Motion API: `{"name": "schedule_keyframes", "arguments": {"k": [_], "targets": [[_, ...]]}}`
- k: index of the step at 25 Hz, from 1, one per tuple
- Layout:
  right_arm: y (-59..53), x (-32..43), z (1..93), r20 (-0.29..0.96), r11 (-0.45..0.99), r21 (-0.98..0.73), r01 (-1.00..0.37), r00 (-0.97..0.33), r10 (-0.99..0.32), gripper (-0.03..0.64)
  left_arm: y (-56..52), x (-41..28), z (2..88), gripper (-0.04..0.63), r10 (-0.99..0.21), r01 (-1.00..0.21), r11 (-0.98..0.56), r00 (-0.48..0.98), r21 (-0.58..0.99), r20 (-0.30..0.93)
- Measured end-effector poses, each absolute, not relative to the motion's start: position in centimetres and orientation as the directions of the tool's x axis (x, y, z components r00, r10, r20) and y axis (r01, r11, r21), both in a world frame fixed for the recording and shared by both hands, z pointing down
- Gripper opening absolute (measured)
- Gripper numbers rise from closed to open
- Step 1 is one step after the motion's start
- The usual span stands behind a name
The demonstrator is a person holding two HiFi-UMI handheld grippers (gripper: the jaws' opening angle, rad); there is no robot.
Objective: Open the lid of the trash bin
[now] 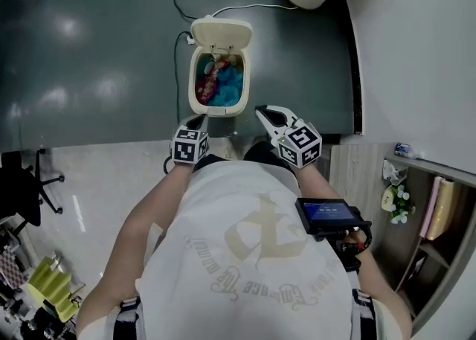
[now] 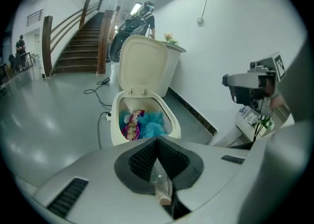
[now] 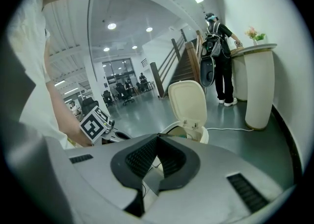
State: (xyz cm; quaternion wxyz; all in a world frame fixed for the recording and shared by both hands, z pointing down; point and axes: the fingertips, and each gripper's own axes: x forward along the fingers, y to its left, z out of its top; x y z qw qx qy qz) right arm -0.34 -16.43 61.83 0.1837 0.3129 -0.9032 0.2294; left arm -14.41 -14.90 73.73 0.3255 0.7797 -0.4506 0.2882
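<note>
Head view, unlike right's: bin (image 1: 246, 78) interior

Right tongs closed; bin lid raised.
The right tongs (image 3: 157, 138) have their jaws meeting at the tips, with nothing between them. Beyond them the cream trash bin (image 3: 200, 135) stands on the grey floor, lid (image 3: 188, 101) upright. A white cable (image 3: 230, 130) lies beside it. A marker cube (image 3: 94, 124) shows at left. A person (image 3: 218, 56) stands by a white pedestal (image 3: 258, 88).

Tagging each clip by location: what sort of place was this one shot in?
Probably an office building's lobby or open hall: a wide staircase, a glossy floor around the open trash bin, and an office chair nearby.
</note>
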Motion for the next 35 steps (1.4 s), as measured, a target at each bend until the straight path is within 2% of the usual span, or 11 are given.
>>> {"name": "schedule_keyframes", "arguments": {"k": [6,18,27,35], "targets": [[-17.6,0.2,60.4,0.438,0.714,-0.298,-0.634,-0.755,-0.488,0.005,-16.0,-13.5,68.9,0.014,-0.606,-0.879,-0.359,0.476,0.314,0.637],[-18.5,0.8,56.9,0.334,0.785,-0.290,-0.547,-0.827,-0.452,0.005,-17.2,-11.6,61.9,0.014,-0.729,-0.882,-0.340,0.467,0.327,0.501],[-18.6,1.7,55.6,0.306,0.802,-0.262,-0.537,-0.834,-0.458,0.005,-17.3,-11.9,58.4,0.014,-0.779,-0.875,-0.352,0.471,0.334,0.414],[-17.6,1.7,56.0,0.307,0.800,-0.275,-0.533,-0.838,-0.452,0.003,-15.7,-12.0,57.9,0.014,-0.789,-0.878,-0.354,0.466,0.322,0.400]]}}
